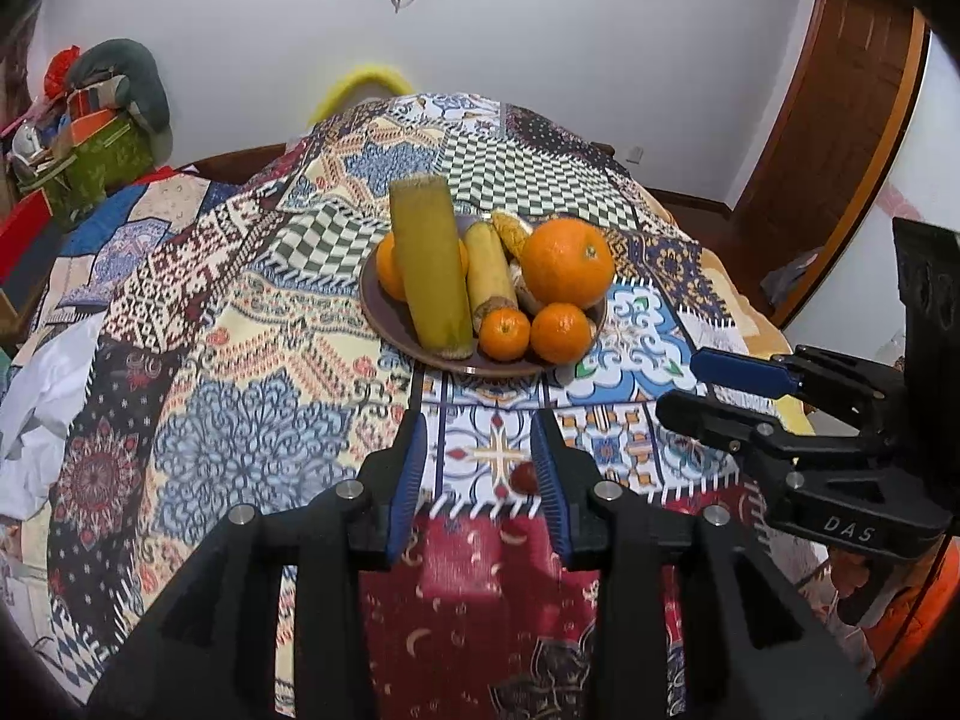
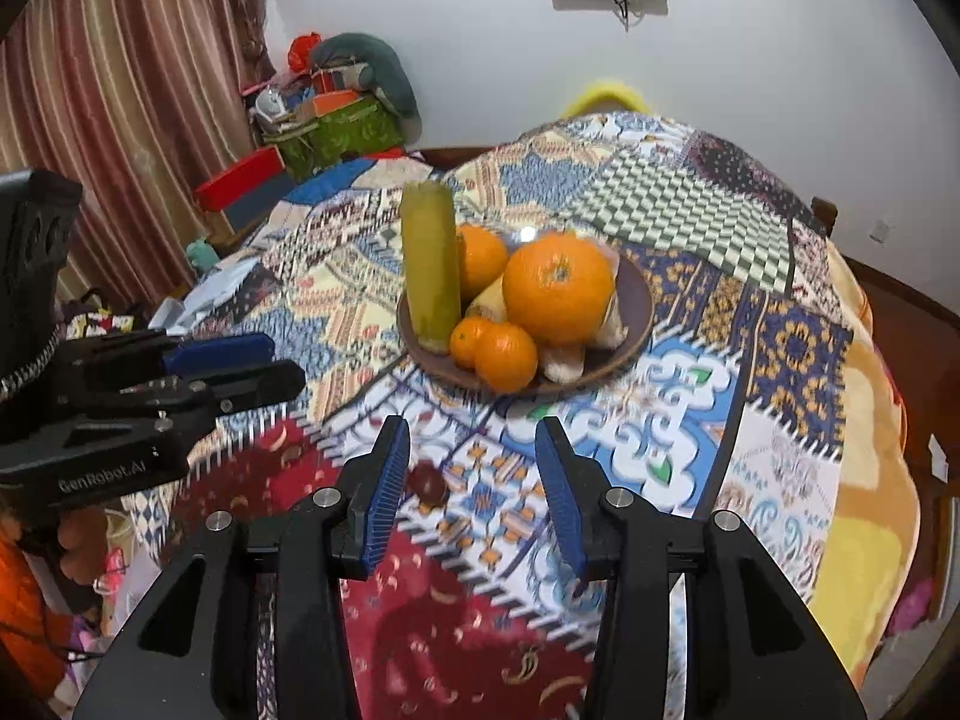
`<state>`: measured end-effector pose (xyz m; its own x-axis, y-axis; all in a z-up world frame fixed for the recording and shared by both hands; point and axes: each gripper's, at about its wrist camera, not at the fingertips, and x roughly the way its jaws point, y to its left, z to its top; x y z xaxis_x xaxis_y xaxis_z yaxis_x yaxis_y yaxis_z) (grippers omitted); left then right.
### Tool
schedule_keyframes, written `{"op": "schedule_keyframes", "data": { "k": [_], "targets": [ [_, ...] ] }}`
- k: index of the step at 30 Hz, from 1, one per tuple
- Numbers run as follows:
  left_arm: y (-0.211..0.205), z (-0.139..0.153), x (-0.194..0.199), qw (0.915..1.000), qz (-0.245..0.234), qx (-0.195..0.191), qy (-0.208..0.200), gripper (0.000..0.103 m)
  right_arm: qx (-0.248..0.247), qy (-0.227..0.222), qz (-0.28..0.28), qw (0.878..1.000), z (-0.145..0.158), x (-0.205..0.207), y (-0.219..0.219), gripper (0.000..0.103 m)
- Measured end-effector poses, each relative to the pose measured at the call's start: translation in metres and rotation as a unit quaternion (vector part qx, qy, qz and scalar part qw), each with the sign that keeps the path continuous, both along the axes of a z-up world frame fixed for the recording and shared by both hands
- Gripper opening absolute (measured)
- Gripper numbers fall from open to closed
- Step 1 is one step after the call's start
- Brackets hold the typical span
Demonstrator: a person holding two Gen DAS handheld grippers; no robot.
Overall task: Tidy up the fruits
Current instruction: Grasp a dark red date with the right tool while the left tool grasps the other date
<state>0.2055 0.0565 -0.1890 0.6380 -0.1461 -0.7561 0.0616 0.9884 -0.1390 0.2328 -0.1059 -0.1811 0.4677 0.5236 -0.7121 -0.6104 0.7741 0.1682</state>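
A brown plate (image 1: 396, 330) (image 2: 639, 300) sits mid-table with a big orange (image 1: 567, 261) (image 2: 558, 288), two small oranges (image 1: 504, 333) (image 2: 504, 357), another orange behind (image 2: 480, 258), a green sugarcane piece (image 1: 432, 270) (image 2: 431, 264) and a banana (image 1: 489, 270). A small dark red fruit (image 1: 524, 477) (image 2: 427, 483) lies on the cloth in front. My left gripper (image 1: 480, 468) is open, the red fruit by its right finger. My right gripper (image 2: 474, 480) is open, the fruit by its left finger. Each gripper shows in the other view, the right (image 1: 708, 384) and the left (image 2: 264, 366).
A patchwork cloth (image 1: 240, 420) (image 2: 780, 360) covers the round table. Boxes and bags (image 1: 90, 144) (image 2: 324, 114) are piled at the back left by a curtain (image 2: 120, 90). A wooden door (image 1: 840, 150) stands at the right.
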Motion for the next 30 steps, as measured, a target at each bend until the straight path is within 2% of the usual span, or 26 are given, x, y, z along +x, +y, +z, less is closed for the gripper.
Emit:
{"op": "schedule_keyframes", "data": {
  "k": [4,6,13,15,19,23,30],
  "targets": [
    [0.001,-0.011,-0.006,0.9999,0.003,0.001,0.014,0.036,-0.006,0.024,0.009,1.0,-0.016,-0.005,0.007,0.04],
    [0.002,-0.017,-0.008,0.9997,0.003,-0.002,0.023,0.04,-0.005,0.043,0.018,0.999,-0.023,-0.007,0.011,0.04],
    [0.003,-0.033,-0.01,0.999,0.0,0.006,0.044,0.04,-0.027,0.06,0.035,0.997,-0.043,-0.005,0.028,0.04],
    [0.004,-0.036,-0.01,0.9989,-0.001,0.006,0.047,0.04,-0.033,0.057,0.037,0.997,-0.045,-0.005,0.033,0.037],
    [0.003,-0.04,-0.008,0.9986,-0.001,0.005,0.053,0.04,-0.036,0.059,0.045,0.997,-0.05,-0.003,0.037,0.022],
    [0.002,-0.043,-0.006,0.9984,-0.003,0.003,0.057,0.04,-0.031,0.054,0.047,0.997,-0.05,-0.004,0.036,0.013],
    [-0.009,-0.045,0.002,0.9979,-0.016,-0.004,0.062,0.04,-0.017,0.05,0.033,0.998,-0.044,-0.005,0.019,0.013]
  ]
}}
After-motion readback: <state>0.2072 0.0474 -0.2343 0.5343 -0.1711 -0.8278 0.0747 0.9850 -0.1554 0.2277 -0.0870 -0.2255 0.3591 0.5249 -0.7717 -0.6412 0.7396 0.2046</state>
